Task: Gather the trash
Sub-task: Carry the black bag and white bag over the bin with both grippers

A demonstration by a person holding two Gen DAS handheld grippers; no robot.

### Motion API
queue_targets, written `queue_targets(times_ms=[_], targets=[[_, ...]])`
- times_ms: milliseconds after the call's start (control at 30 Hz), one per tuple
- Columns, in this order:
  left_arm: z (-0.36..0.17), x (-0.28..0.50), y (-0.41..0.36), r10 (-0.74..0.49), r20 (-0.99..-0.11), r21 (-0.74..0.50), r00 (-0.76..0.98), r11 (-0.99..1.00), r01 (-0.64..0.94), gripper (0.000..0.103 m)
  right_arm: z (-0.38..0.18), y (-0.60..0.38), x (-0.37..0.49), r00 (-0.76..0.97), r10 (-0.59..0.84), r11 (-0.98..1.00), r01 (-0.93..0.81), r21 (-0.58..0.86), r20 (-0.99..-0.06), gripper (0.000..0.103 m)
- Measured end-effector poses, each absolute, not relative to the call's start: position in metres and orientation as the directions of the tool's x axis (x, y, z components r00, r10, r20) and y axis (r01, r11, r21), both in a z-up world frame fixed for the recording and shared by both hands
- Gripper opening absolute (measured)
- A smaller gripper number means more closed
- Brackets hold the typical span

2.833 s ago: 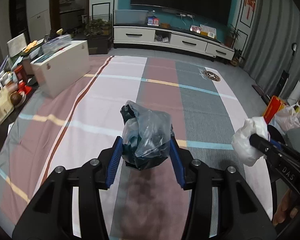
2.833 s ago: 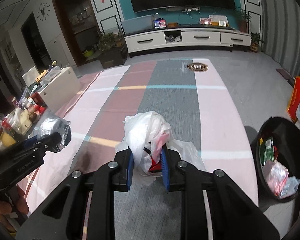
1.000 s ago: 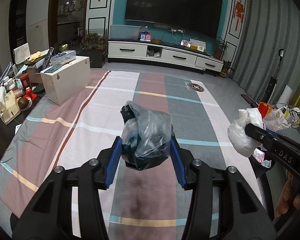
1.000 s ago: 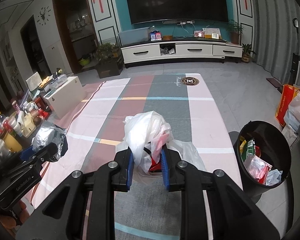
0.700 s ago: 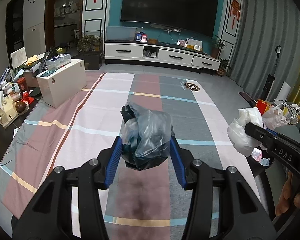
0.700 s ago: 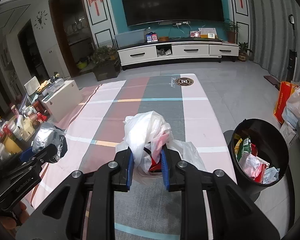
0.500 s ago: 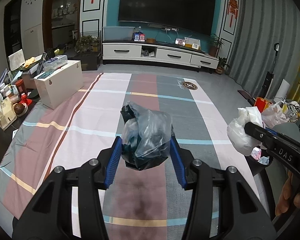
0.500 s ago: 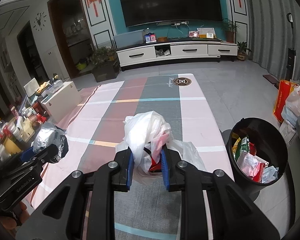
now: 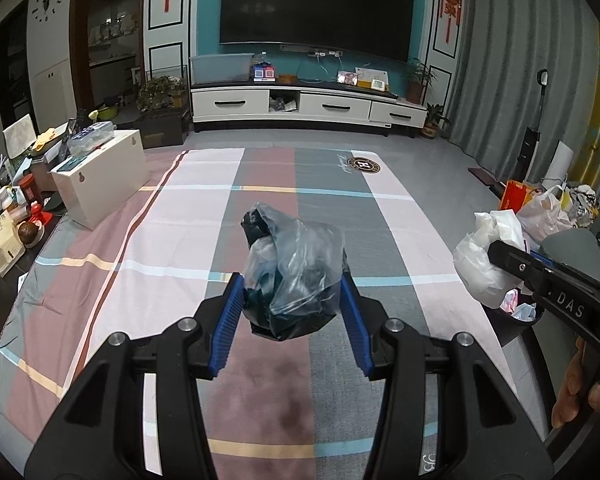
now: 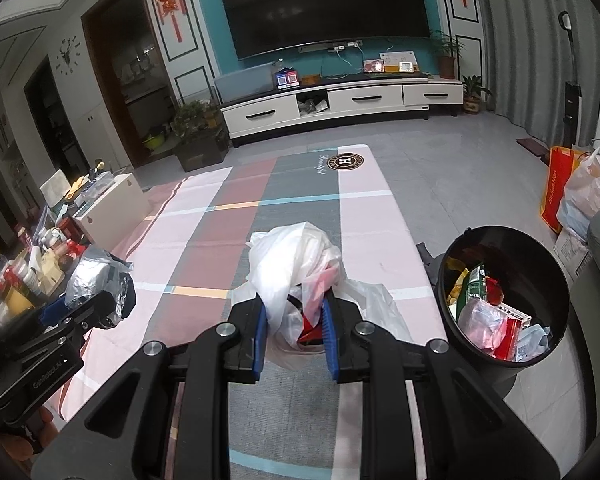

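My left gripper (image 9: 292,308) is shut on a crumpled dark grey plastic bag (image 9: 296,268) and holds it above the striped tablecloth (image 9: 180,240). My right gripper (image 10: 294,320) is shut on a crumpled white plastic bag (image 10: 296,264) with red inside, held above the cloth near the table's right edge. In the left wrist view the white bag (image 9: 480,264) sits at the right. In the right wrist view the grey bag (image 10: 96,276) sits at the left. A black trash bin (image 10: 504,300) with several wrappers stands on the floor right of the table.
A white box (image 9: 100,176) and bottles and jars (image 10: 28,268) crowd the table's left side. Shopping bags (image 10: 580,192) stand on the floor at the right. A TV cabinet (image 9: 308,108) runs along the far wall.
Both grippers have risen and drawn back with their bags still held. More of the room, the table end and the bin's inside has come into view.
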State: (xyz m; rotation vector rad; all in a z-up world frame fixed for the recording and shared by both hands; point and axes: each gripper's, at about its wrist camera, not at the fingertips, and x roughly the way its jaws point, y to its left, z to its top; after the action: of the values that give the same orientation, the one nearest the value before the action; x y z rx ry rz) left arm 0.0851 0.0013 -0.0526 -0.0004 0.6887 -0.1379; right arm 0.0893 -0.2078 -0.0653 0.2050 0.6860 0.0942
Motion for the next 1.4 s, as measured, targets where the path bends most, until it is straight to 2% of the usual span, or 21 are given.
queue_targets(times_ms=[633, 867, 1400], targets=[[-0.059, 0.097, -0.052, -0.159, -0.656, 0.005, 0.738, 0.977, 0.215, 0.050, -0.078, -0.258, 0.079, 0.779, 0.119, 0.967, 0.051, 0.251, -0.615, 0.024], [-0.063, 0.098, -0.061, -0.143, -0.673, 0.026, 0.726, 0.976, 0.217, 0.050, -0.081, -0.251, 0.074, 0.784, 0.127, 0.972, 0.024, 0.233, -0.608, 0.024], [-0.059, 0.101, -0.112, -0.131, -0.677, 0.115, 0.724, 0.953, 0.280, 0.050, -0.089, -0.301, 0.062, 0.807, 0.124, 0.949, 0.074, 0.307, -0.577, 0.024]])
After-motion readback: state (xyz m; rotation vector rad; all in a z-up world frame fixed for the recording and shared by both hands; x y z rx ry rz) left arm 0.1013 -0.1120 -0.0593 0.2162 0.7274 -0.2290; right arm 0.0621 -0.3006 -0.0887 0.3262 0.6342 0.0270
